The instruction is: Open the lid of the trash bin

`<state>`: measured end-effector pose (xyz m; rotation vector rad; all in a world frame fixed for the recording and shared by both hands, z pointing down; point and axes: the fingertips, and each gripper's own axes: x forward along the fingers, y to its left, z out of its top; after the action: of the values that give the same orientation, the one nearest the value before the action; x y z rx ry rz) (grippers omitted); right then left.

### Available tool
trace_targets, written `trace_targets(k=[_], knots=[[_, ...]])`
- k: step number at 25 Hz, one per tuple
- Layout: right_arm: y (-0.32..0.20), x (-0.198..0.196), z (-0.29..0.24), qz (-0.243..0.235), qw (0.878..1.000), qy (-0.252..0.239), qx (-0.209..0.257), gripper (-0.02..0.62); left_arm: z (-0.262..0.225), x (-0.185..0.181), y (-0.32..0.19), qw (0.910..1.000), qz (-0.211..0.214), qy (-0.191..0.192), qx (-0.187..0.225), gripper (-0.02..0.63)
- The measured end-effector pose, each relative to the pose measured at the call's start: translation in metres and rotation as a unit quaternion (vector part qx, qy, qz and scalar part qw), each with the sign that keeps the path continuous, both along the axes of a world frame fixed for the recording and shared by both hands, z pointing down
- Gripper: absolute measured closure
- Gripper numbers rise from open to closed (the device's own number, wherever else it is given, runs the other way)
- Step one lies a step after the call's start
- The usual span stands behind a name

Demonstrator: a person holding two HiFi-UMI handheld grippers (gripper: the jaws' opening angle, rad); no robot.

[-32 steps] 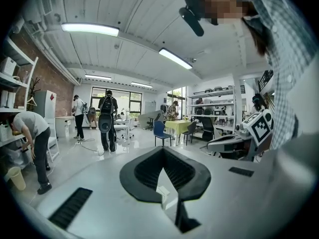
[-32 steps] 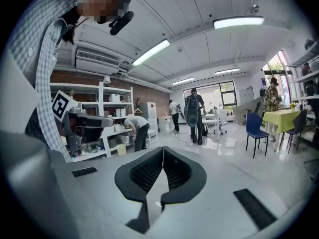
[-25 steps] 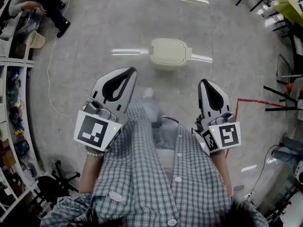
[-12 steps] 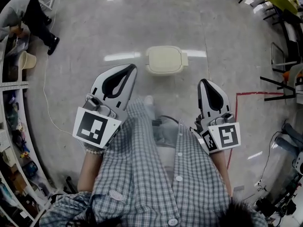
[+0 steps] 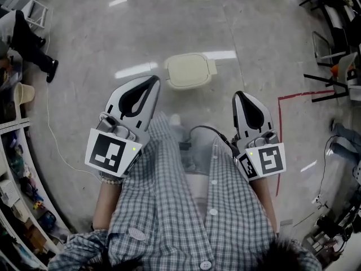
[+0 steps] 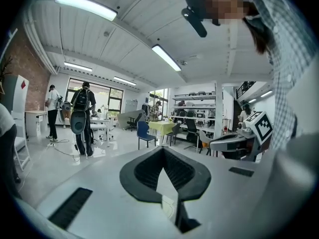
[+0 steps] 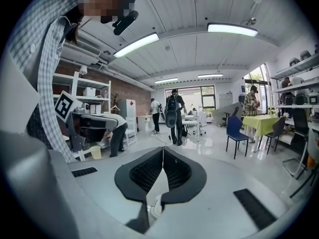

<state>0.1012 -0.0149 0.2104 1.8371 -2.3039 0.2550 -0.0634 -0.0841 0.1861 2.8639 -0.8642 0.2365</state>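
Trash bin [image 5: 190, 71] drifted left, nearer left claw [image 5: 152, 81]

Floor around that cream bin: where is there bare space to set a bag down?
Bare floor lies beyond the bin and on both sides: left to the white cable, right to the red tape line. Crowded: the shelves along the left edge, the chair legs at the right.

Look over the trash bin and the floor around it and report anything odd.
Nothing stands out. The trash bin sits upright on the floor with its lid shut and nothing spilled around it. The left hand-held gripper and right hand-held gripper are shut and empty.
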Motion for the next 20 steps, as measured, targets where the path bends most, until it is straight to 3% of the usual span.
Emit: trace_targets(k=[6, 13, 20], knots=[[0.005, 0.005, 0.009, 0.006, 1.000, -0.001, -0.015, 0.577, 0.010, 0.001, -0.004, 0.9996, -0.006, 0.005, -0.025, 0.598], [-0.011, 0.000, 0.025, -0.028, 0.999, -0.011, -0.035, 0.577, 0.014, -0.003, -0.012, 0.9988, -0.027, 0.019, -0.036, 0.598], [-0.020, 0.002, 0.043, -0.058, 0.997, -0.002, -0.060, 0.577, 0.041, -0.007, -0.030, 0.9964, -0.061, -0.013, -0.057, 0.598]])
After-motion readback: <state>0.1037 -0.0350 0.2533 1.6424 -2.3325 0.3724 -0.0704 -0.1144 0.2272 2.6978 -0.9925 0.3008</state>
